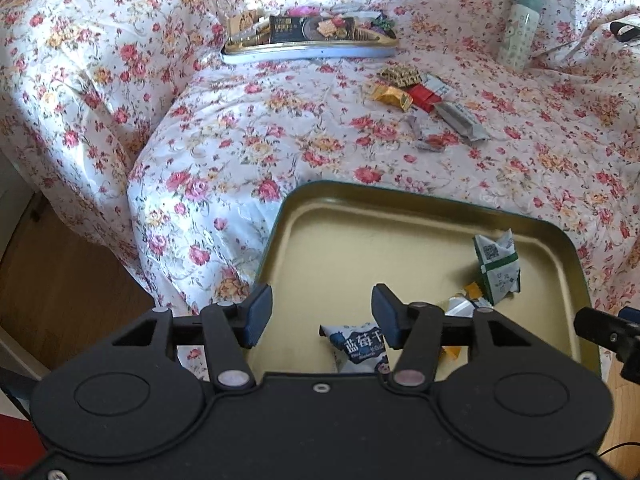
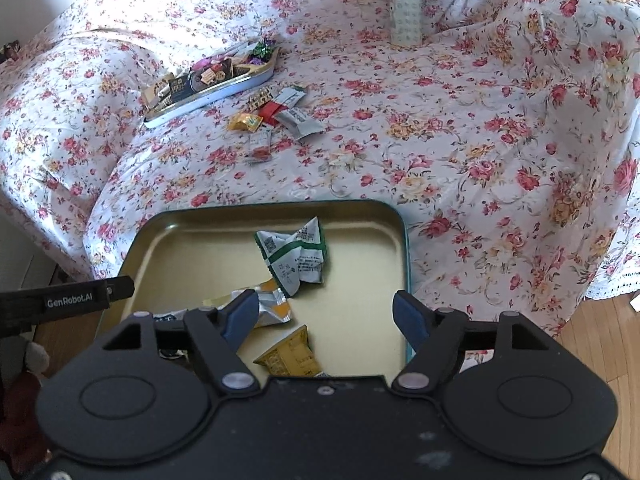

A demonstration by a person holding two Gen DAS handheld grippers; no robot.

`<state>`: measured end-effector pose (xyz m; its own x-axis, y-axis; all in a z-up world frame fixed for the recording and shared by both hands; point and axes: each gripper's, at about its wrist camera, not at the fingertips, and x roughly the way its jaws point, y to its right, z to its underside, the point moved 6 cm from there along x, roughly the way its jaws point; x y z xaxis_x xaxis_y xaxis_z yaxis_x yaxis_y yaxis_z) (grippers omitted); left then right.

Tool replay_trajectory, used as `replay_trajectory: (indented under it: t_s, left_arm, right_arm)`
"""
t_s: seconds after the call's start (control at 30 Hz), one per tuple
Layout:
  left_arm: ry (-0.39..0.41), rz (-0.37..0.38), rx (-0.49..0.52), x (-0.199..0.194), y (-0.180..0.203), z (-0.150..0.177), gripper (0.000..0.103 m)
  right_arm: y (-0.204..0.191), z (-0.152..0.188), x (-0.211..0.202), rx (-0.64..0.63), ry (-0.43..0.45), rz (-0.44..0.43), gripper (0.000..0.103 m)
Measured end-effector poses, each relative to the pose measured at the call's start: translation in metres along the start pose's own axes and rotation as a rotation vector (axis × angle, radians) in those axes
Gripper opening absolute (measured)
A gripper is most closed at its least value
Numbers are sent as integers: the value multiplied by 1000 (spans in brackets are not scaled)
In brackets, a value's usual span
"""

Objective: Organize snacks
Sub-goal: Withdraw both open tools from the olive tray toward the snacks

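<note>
The gold tin tray point(image 2: 362, 240) lies at the near edge of the flowered cloth point(image 2: 480, 140), with its long side running across the view. Inside it are a green-and-white packet point(image 2: 298, 264) near the far middle, a silver-and-orange packet point(image 2: 270, 304) in front of it, a yellow packet point(image 2: 290, 354) closest to the camera, and a blue-and-white packet point(image 1: 362, 348) at the near left side. The green-and-white packet is crumpled; its green stripe runs about level across the right view.

Far back, a second tin point(image 2: 224, 86) is full of wrapped snacks and its long axis goes diagonally. Just beside it, loose wrappers point(image 2: 276, 114) lie on the cloth. A pale bottle point(image 2: 405, 12) stands upright behind them.

The left gripper point(image 1: 320, 312) hangs over the tray with jaws apart and nothing between the pads. The right gripper point(image 2: 326, 312) is spread wide above the yellow packet and grips nothing.
</note>
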<state>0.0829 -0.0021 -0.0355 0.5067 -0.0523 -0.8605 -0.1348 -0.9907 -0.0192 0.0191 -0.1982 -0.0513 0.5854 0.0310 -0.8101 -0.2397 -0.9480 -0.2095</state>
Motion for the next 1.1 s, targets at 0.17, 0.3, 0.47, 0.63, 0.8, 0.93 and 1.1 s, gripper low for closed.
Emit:
replay_trajectory:
  t_s: [0.17,0.3,0.47,0.63,0.8,0.93,1.1]
  left_arm:
    - [-16,10,-3,4,0,5,61]
    - [-20,18,-7,5,-2,7,61]
    - [-21,11,-12,8,-8,7,61]
    - [-23,-5,-15,10,-14,6,61]
    - [-12,-34,36,11,-16,4,61]
    - [-7,-35,64,11,-16,-1,61]
    - [3,-24,81,12,-16,-16,61]
  right_arm:
    - [-11,6,9,-31,-35,0,78]
    - [-21,9,13,-63,-54,-4,80]
    - [-30,9,19,-85,-72,-10,82]
    - [-34,9,25,-98,-92,-5,83]
    - [-34,8,32,-102,-120,3,84]
    - [-33,5,37,-112,-142,14,84]
    - [-32,-2,42,-115,-162,20,84]
